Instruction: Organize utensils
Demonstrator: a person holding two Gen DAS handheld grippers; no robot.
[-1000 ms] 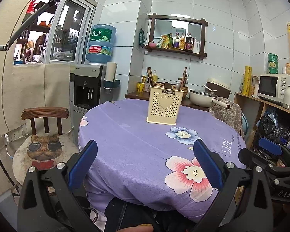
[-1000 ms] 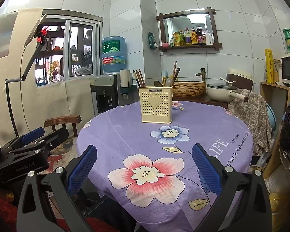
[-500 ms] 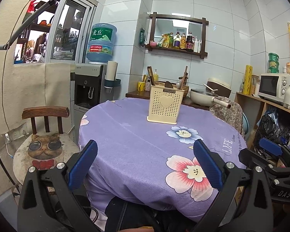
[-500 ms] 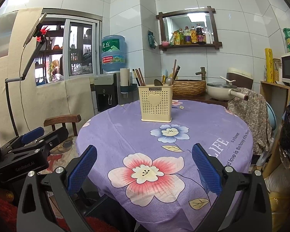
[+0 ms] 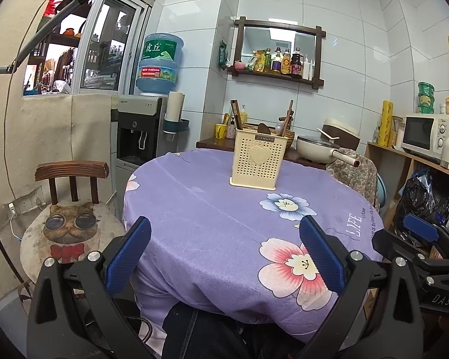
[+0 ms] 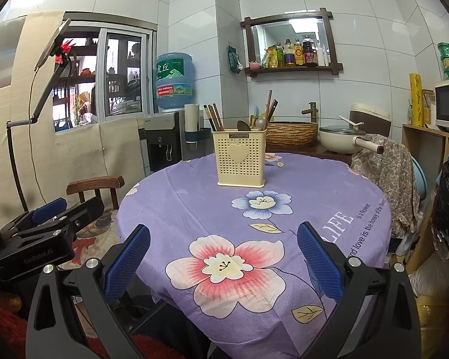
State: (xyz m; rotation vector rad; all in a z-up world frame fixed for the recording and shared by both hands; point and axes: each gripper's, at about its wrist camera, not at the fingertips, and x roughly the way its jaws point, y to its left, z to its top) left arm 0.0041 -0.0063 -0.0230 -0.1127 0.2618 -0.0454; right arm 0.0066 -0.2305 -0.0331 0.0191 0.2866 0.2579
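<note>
A cream perforated utensil holder (image 5: 257, 161) (image 6: 240, 158) with a heart on its front stands upright at the far side of the round table. Chopsticks (image 6: 214, 116) and spoons (image 6: 262, 123) stick out of its top. My left gripper (image 5: 224, 254) hangs open over the table's near edge with nothing between its blue pads. My right gripper (image 6: 223, 257) is open too, empty, above the pink flower print. Both are well short of the holder. Each gripper shows at the side of the other's view.
The table wears a purple flowered cloth (image 5: 224, 215). A wooden chair with a cat cushion (image 5: 70, 224) stands to its left, a water dispenser (image 5: 143, 131) behind. A pan (image 5: 320, 149) and a basket sit on the counter behind; shelves with a microwave (image 5: 428, 134) are right.
Both views have shifted very slightly; the holder sits a touch lower in frame. The grippers stay open and nothing on the table has moved.
</note>
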